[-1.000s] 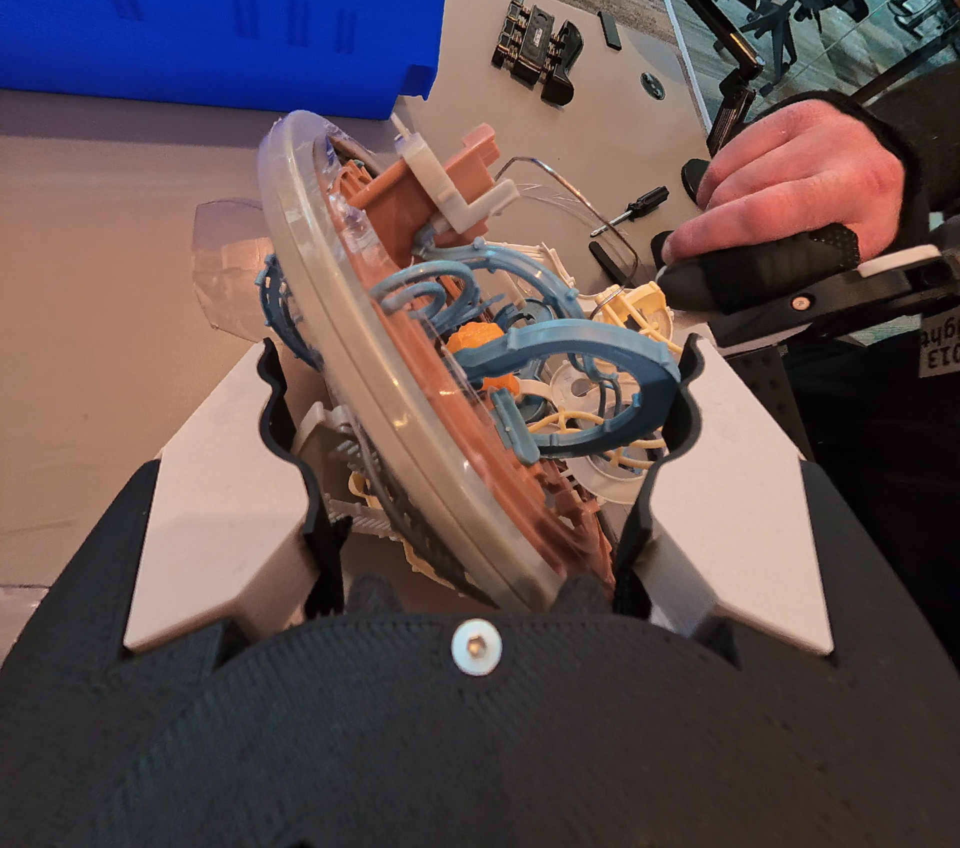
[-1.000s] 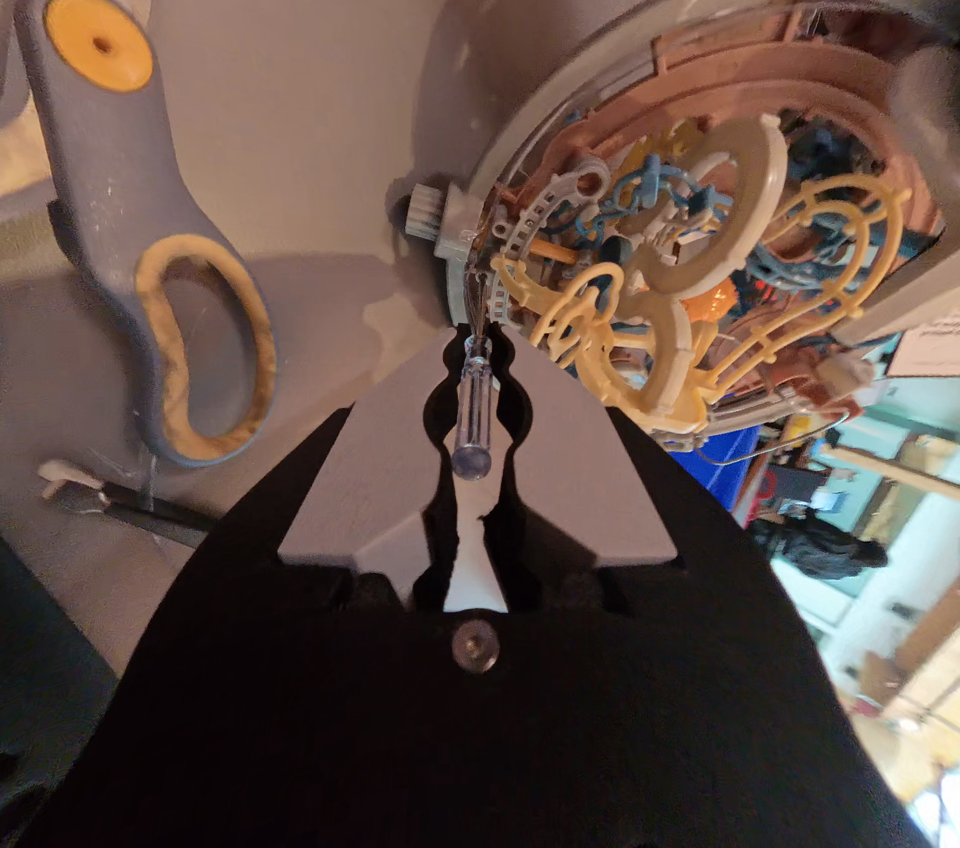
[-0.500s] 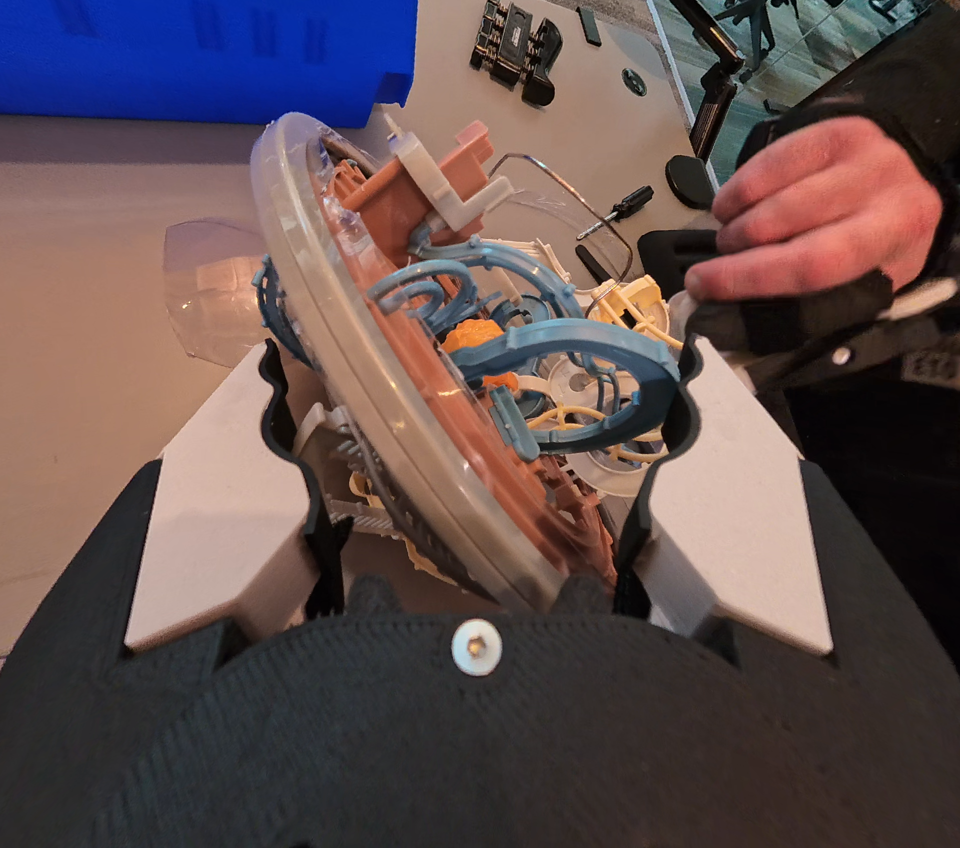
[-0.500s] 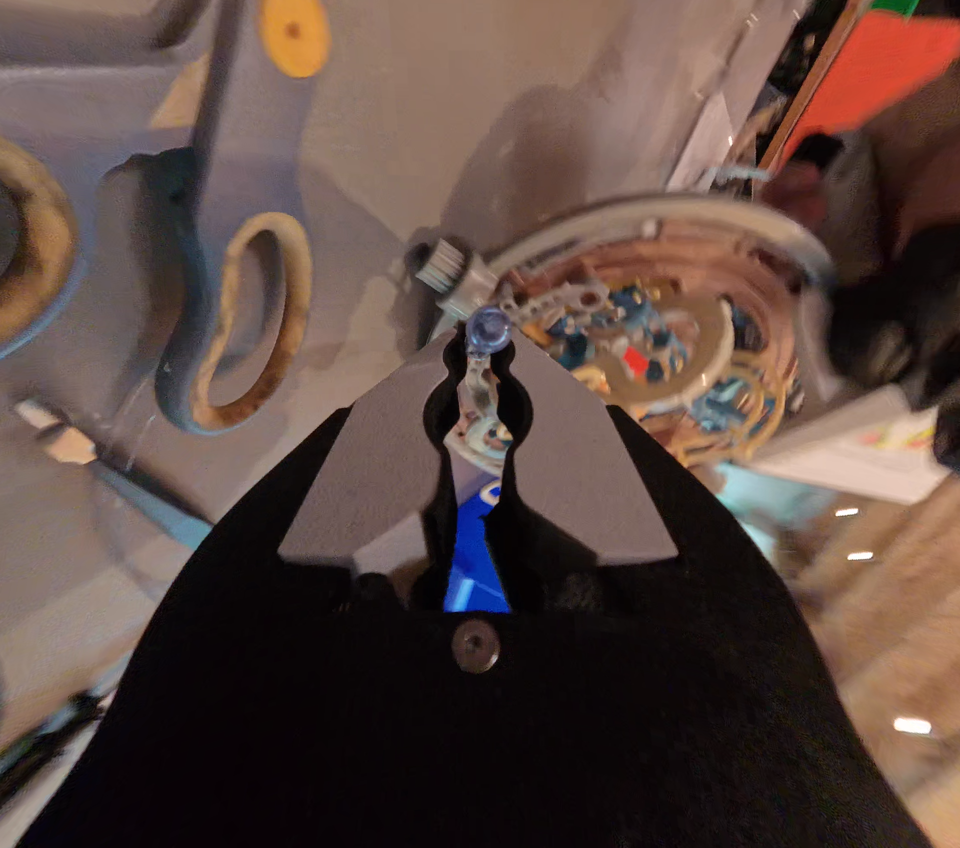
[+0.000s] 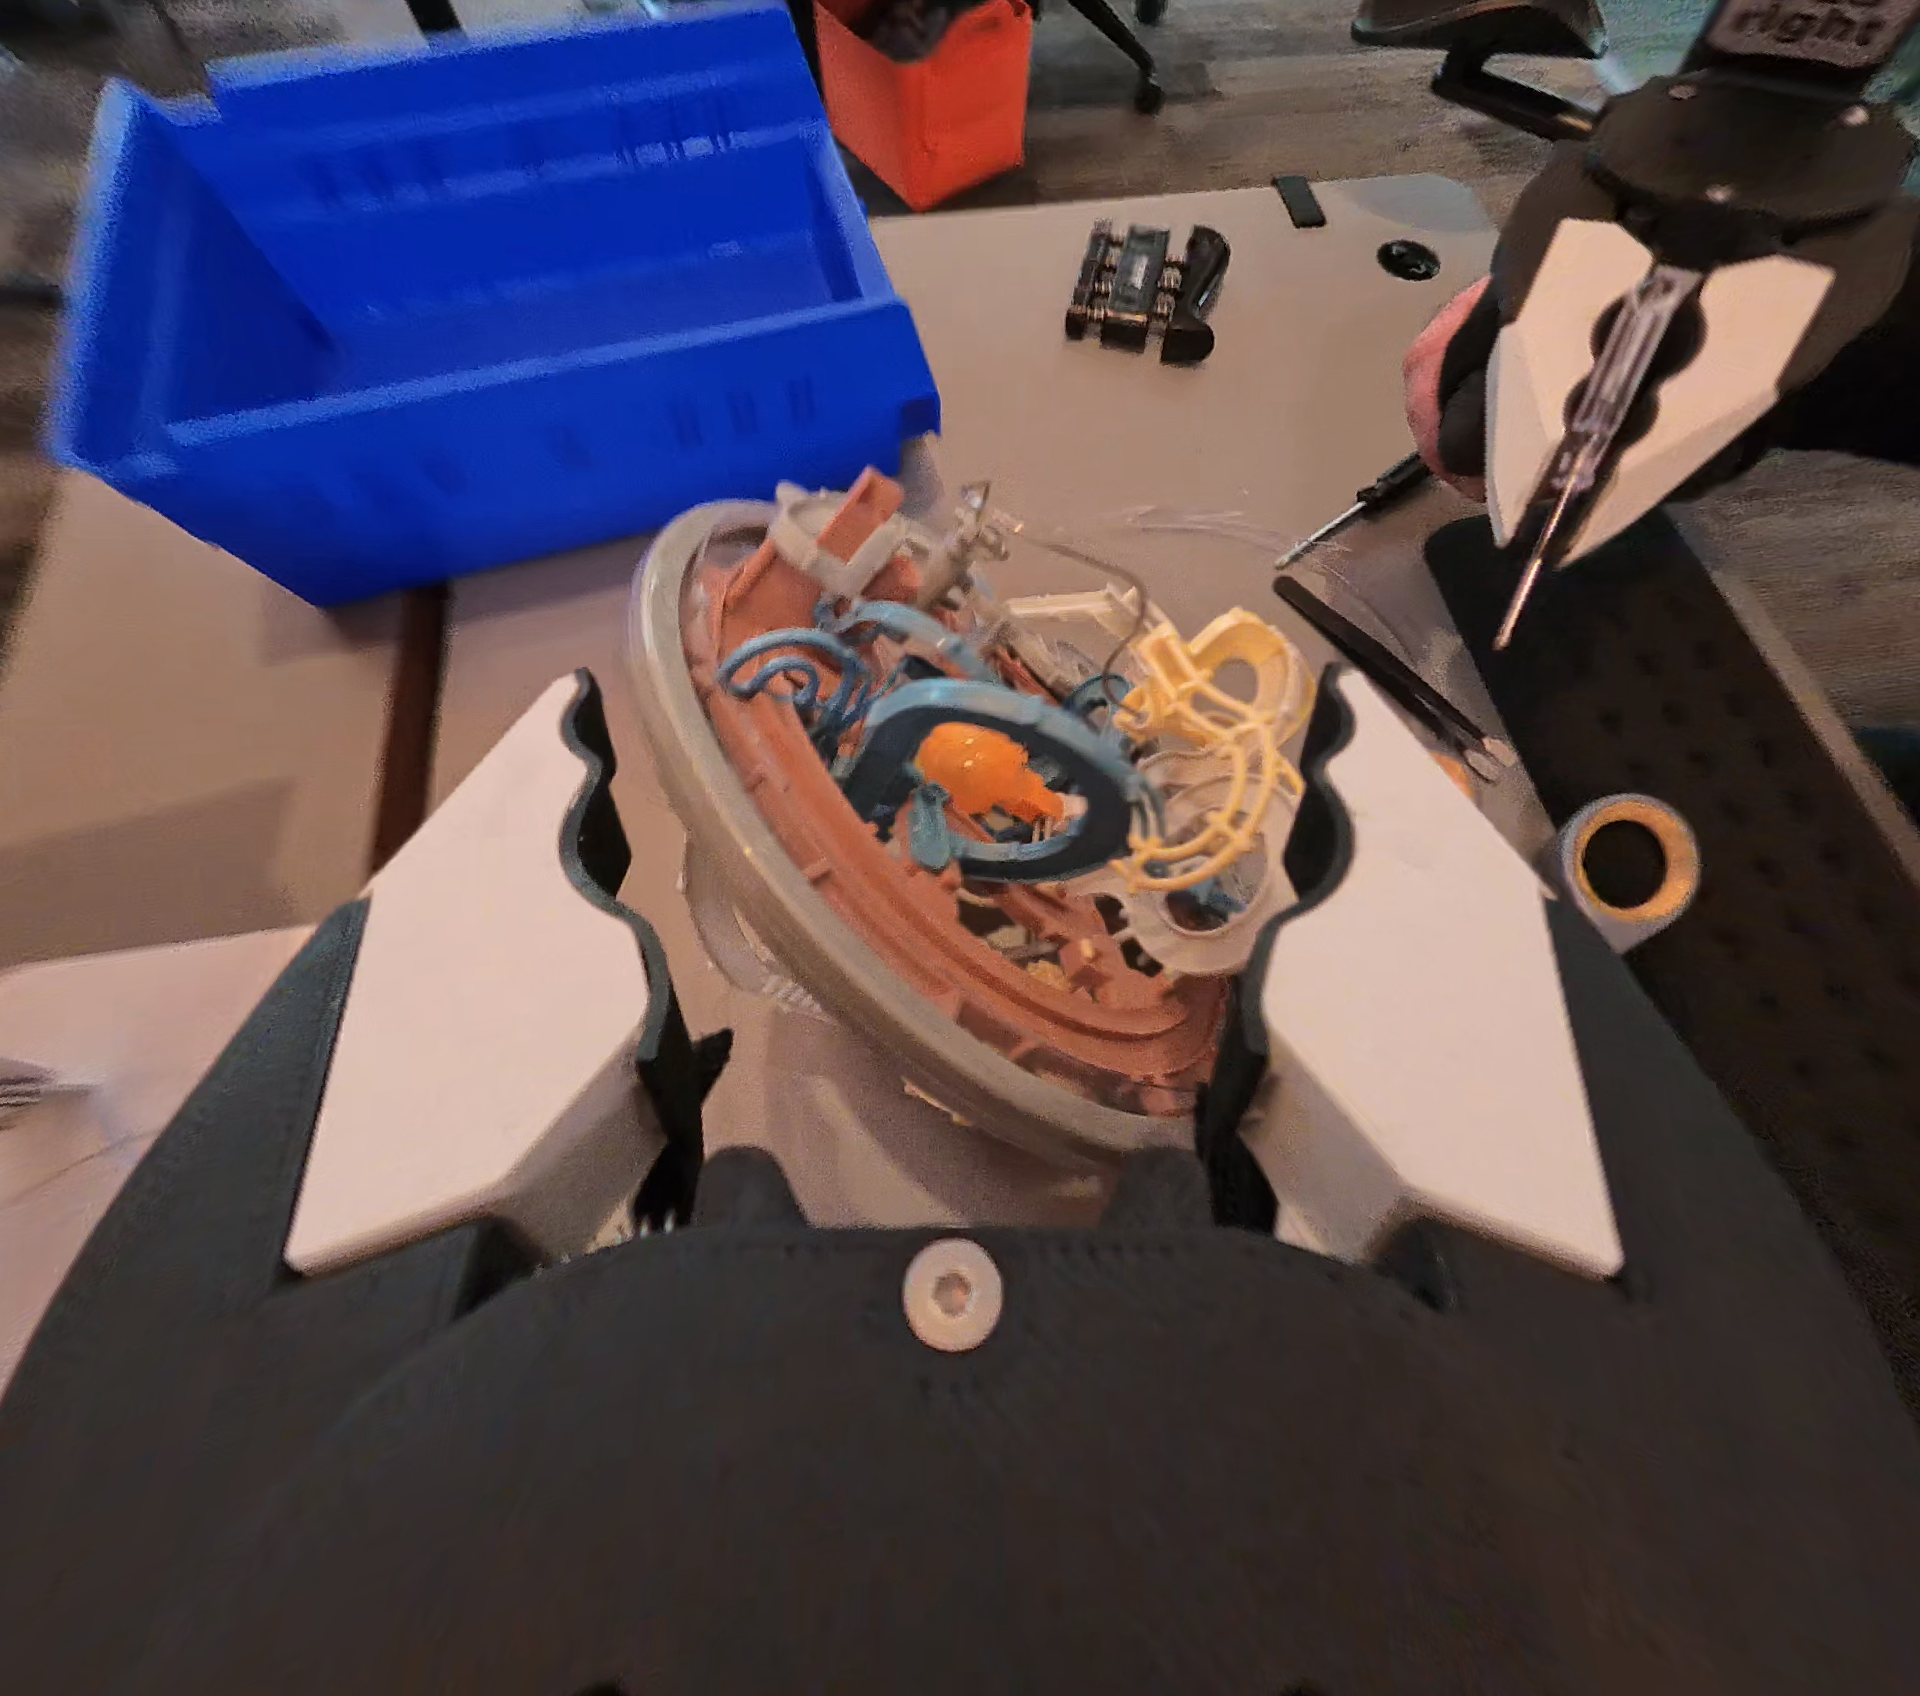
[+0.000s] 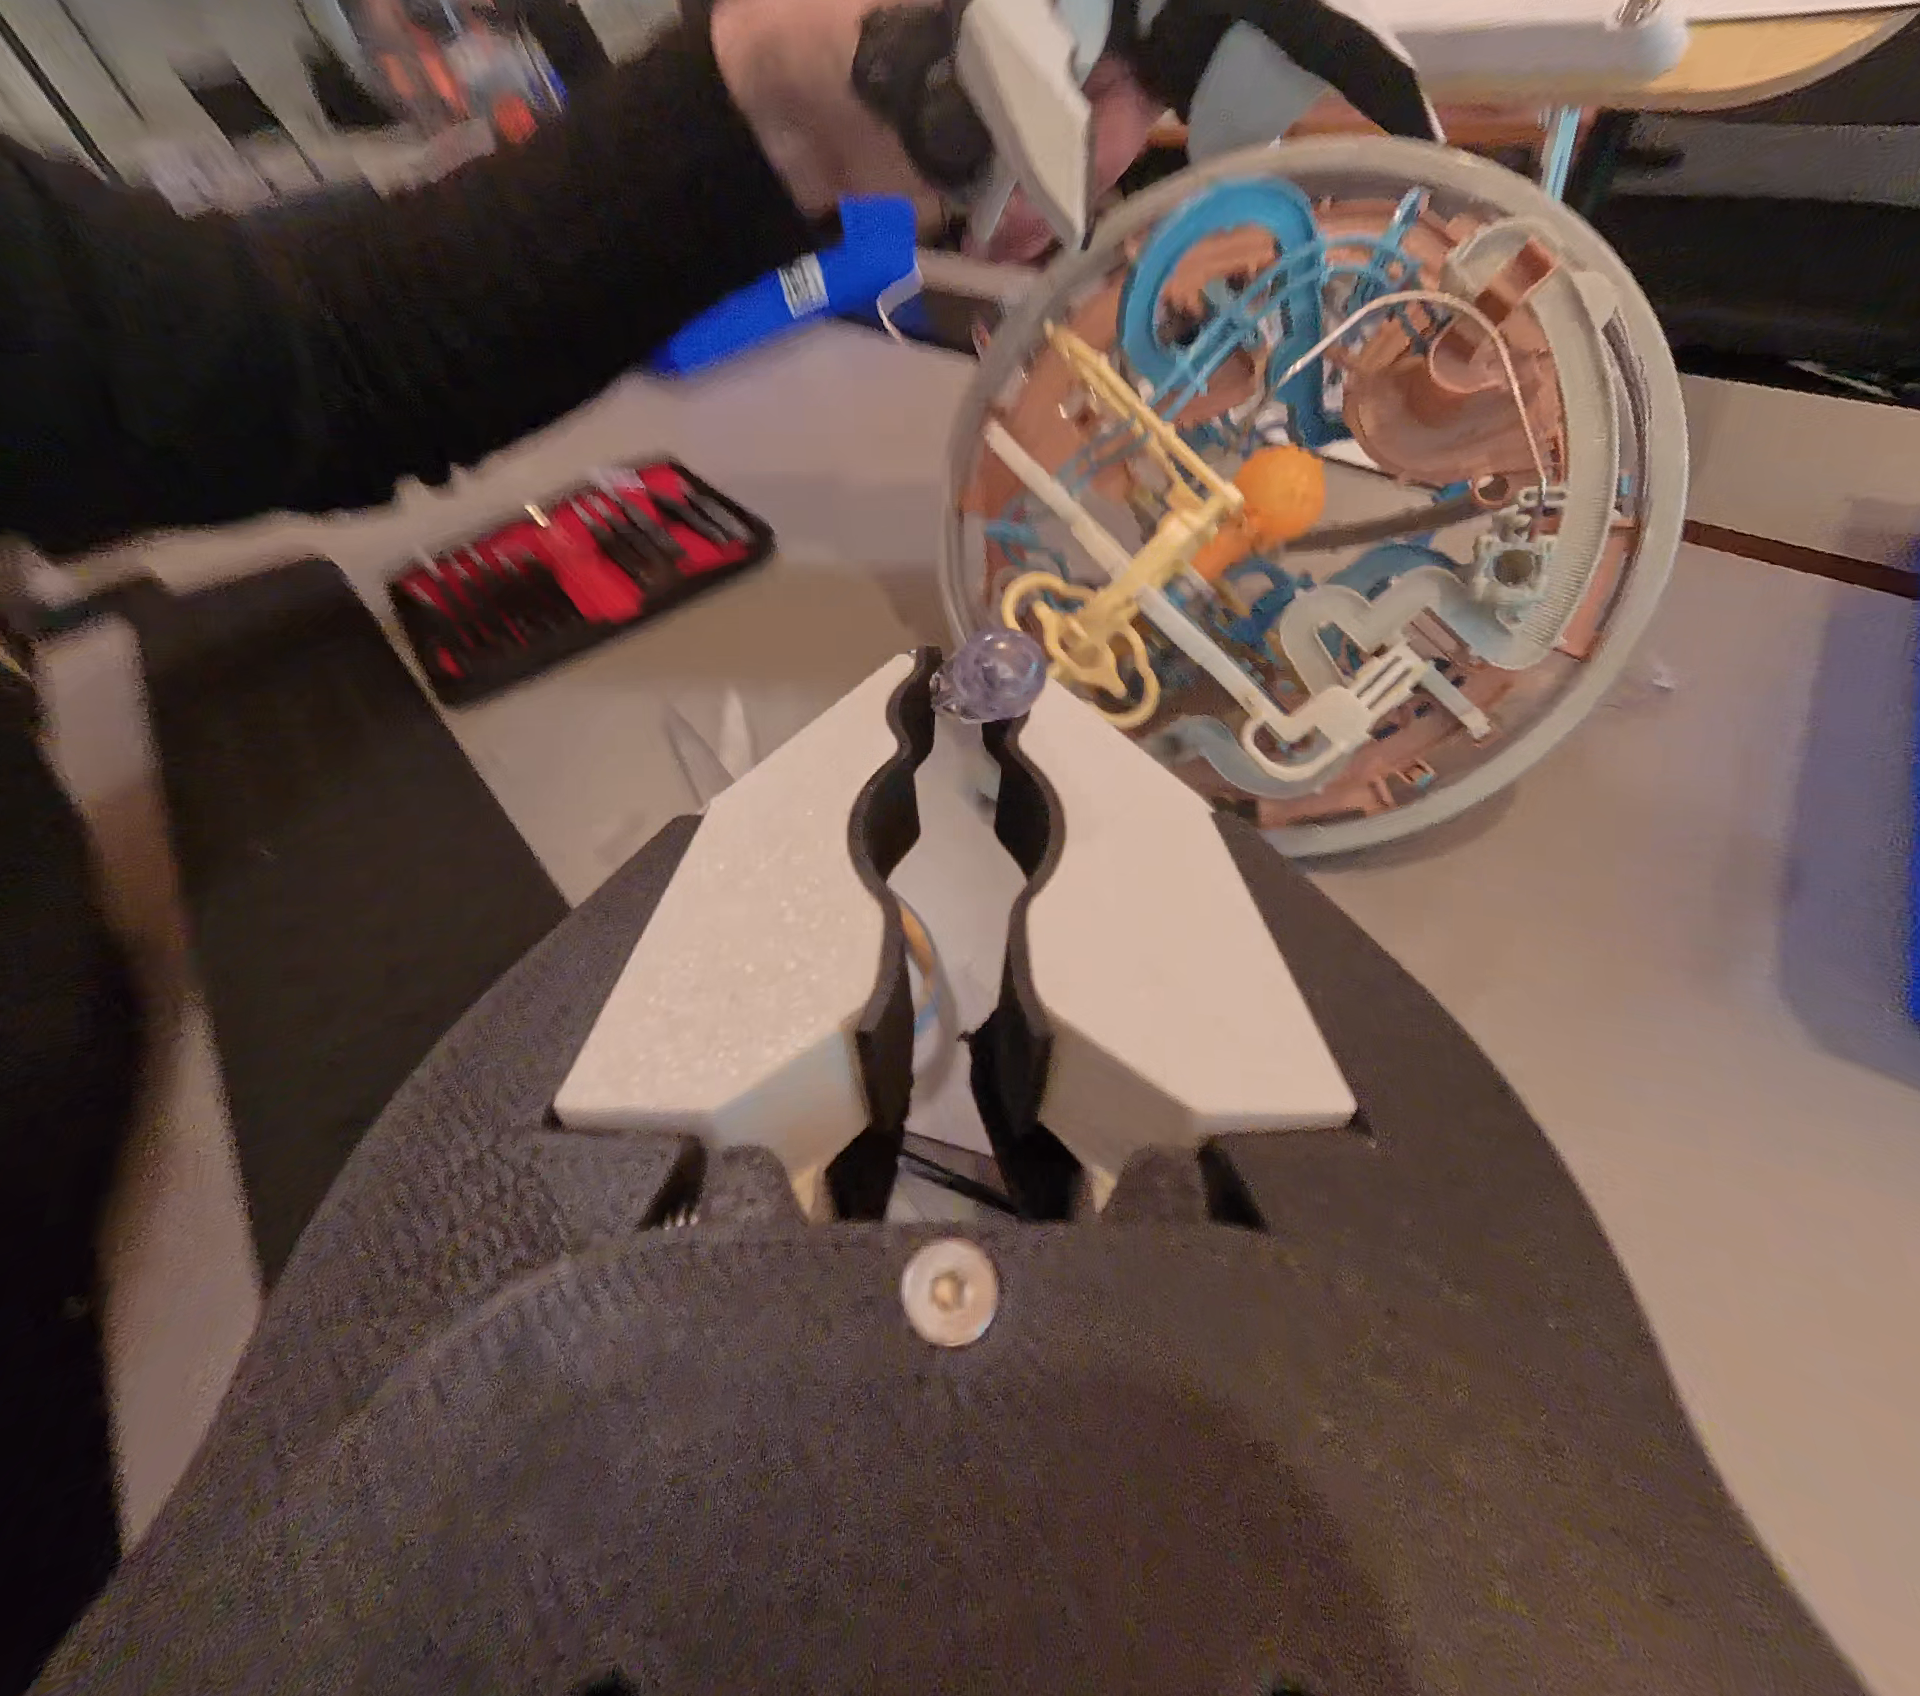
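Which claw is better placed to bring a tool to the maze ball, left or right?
Right, probably. The right claw is shut on the screwdriver, clear of the maze ball with its tip free. The left claw is clamped on the ball, steadying it.

The left wrist view looks forward and down along its own fingers, very close to the maze globe (image 5: 935, 815), with the surface (image 5: 1039, 420) and the right hand-held gripper (image 5: 1621, 420) beyond. The right wrist view faces the same maze globe (image 6: 1320, 524) from the opposite side, slightly farther off.
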